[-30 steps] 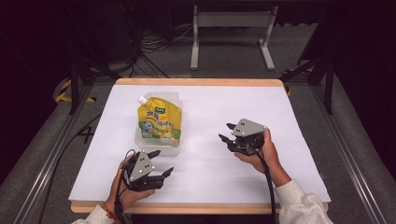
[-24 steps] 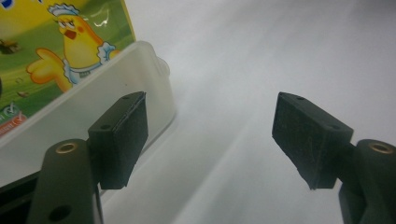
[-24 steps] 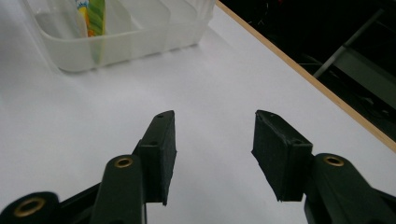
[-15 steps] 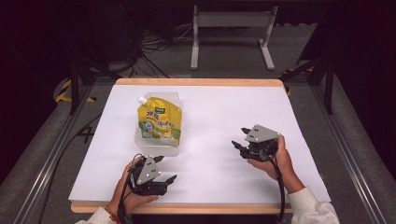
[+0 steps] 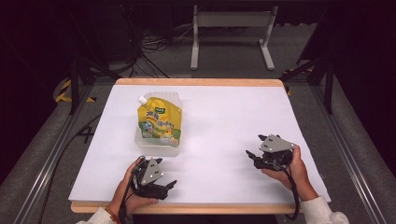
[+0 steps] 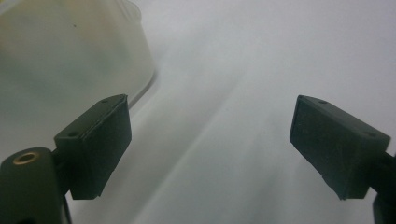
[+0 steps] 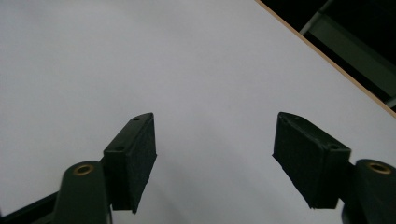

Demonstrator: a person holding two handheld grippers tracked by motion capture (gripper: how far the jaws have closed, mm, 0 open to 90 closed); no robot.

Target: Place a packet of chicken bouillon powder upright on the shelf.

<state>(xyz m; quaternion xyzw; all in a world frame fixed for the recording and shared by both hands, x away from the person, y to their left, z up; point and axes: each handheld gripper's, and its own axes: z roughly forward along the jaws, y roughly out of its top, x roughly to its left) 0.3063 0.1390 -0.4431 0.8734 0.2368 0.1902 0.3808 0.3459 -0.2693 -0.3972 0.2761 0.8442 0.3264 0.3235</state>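
Note:
A yellow spouted drink pouch (image 5: 159, 120) lies in a clear shallow plastic tray (image 5: 156, 148) left of the table's middle. My left gripper (image 5: 169, 187) rests near the front edge, just below the tray, open; its jaws have just been opening with nothing between them. In the left gripper view the tray's (image 6: 65, 56) cloudy wall stands at the upper left, beyond the left pad (image 6: 100, 144). My right gripper (image 5: 252, 155) sits low at the front right, open; its jaws have just been opening over bare white table (image 7: 140, 60), nothing between them.
The white table top (image 5: 224, 116) has a wooden rim (image 5: 201, 82) at the back. A metal stand (image 5: 231, 28) and cables lie on the floor behind. Dark floor and rails flank both sides.
My right gripper has moved right and toward the front edge, away from the pouch, and its jaws stand wider. My left gripper has shifted slightly toward the front edge and opened further.

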